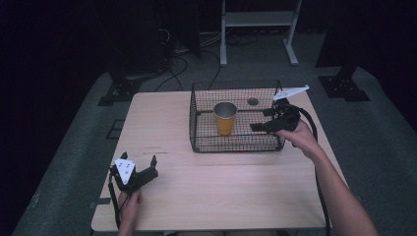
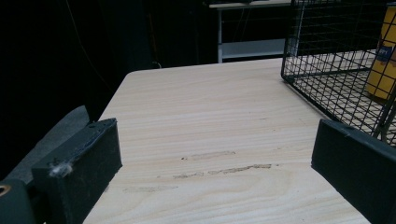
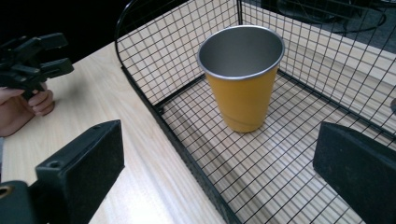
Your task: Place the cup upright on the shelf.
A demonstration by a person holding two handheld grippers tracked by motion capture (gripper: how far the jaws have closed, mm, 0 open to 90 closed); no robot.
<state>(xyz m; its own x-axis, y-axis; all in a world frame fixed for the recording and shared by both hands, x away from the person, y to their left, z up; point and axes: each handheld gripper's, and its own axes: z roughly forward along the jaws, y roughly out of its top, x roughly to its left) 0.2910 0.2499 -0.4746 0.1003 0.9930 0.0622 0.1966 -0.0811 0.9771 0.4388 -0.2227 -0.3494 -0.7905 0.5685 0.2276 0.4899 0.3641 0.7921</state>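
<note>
A dark room surrounds a pale wooden tabletop that carries a black wire basket. A yellow metal cup stands upright inside the basket, near its middle. The right hand-held gripper reaches over the basket's right rim, jaws wide apart and empty, just beside the cup. The left hand-held gripper rests near the tabletop's front left corner, also wide open and holding nothing.

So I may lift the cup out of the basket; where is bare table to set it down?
The wide bare stretch of table left of the wire basket is free, as is the front strip between the left hand-held gripper and the basket. Inside the basket, the cup and the right hand-held gripper crowd it.
</note>
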